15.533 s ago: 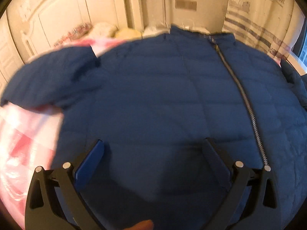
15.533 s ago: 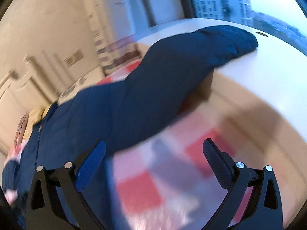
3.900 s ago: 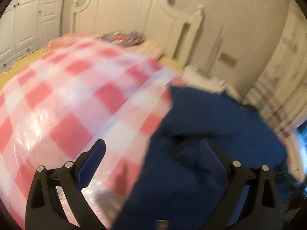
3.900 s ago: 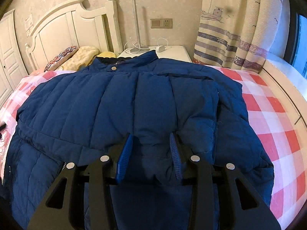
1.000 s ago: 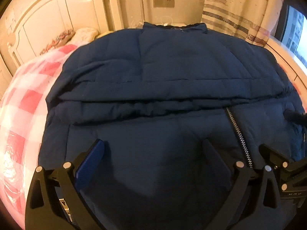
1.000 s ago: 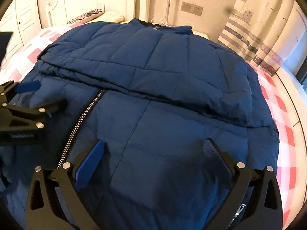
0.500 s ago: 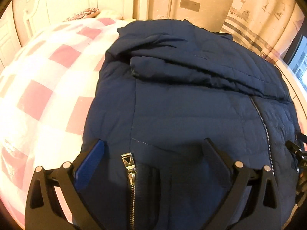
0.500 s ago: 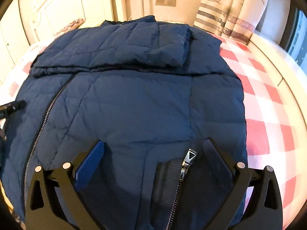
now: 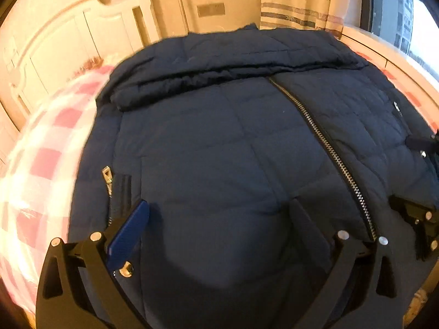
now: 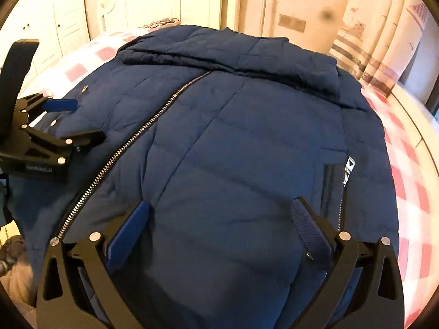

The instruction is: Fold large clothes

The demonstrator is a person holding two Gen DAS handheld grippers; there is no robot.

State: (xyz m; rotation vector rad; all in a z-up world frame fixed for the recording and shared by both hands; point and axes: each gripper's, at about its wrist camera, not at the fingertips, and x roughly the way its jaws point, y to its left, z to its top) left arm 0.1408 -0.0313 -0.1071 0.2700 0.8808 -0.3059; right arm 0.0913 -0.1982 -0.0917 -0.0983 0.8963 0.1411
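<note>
Fifteen seconds ago the jacket (image 9: 225, 148) lay spread on the bed (image 9: 41, 148), one sleeve stretched out over the ledge at the window-side edge; now both sleeves lie folded across the upper part, a thick band toward the headboard edge. Half a second ago each gripper hovered over a side pocket zipper. Now the left gripper (image 9: 219, 216) and the right gripper (image 10: 222, 213) have swung inward above the lower front panels, jaws wide apart, the main zipper (image 9: 326, 148) between them.
</note>
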